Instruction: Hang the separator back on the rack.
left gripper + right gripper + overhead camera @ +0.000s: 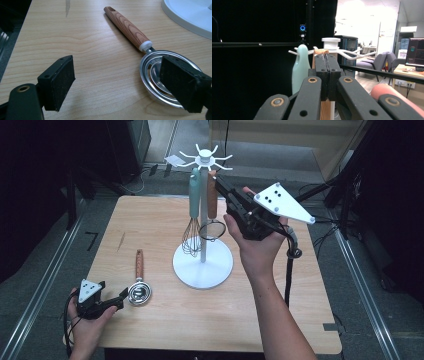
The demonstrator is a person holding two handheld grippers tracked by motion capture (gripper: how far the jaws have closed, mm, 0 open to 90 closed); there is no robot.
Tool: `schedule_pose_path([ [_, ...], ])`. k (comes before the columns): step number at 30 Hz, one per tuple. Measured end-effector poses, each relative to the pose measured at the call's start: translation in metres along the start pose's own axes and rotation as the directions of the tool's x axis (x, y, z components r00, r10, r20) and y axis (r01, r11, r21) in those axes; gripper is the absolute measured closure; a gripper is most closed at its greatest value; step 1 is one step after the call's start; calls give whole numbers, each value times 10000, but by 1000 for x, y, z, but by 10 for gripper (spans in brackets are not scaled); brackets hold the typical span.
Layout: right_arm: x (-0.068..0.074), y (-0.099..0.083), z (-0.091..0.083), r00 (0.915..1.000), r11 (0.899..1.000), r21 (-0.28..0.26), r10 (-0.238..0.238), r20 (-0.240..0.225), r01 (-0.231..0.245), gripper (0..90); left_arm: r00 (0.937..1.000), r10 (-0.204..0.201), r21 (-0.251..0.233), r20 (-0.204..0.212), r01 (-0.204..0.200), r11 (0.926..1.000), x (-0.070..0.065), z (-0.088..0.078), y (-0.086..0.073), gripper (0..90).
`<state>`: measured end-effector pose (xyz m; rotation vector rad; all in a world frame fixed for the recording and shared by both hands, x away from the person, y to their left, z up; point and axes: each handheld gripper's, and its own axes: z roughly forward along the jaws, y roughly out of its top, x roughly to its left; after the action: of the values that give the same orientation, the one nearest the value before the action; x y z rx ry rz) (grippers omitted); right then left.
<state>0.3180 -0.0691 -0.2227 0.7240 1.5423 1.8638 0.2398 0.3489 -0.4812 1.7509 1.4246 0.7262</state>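
Observation:
A white utensil stand [202, 265] rises at the table's middle, and its hooked top [330, 40] is in the right gripper view too. A whisk with a mint handle [192, 215] [300, 67] hangs from it, beside a wood-handled round wire utensil [212, 195]. My right gripper [220, 182] [327, 62] is held high against that wooden handle [326, 110], pads pressed together with nothing between them. A second wood-handled utensil with a round metal head [139, 280] [127, 26] lies flat at the front left. My left gripper [120, 301] [120, 82] stands open low over the table, one pad over the metal head.
The wooden table [165, 320] has bare room at the front and left of the stand's base [190, 15]. Black cables trail from both grippers. Dark stands and rails flank the table. An office with chairs and a monitor lies beyond.

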Motion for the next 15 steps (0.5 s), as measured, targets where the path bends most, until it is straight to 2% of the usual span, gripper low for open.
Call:
schedule_pose_path([
  [11, 9, -2, 4, 9996, 9997, 93, -230, -170, 231, 900, 9991, -124, -94, 399, 128, 9999, 2, -1, 0, 189],
  [15, 9, -7, 2, 9996, 9993, 267, -253, -102, 255, 887, 9980, -170, -188, 604, 181, 9997, 3, -3, 0, 269],
])
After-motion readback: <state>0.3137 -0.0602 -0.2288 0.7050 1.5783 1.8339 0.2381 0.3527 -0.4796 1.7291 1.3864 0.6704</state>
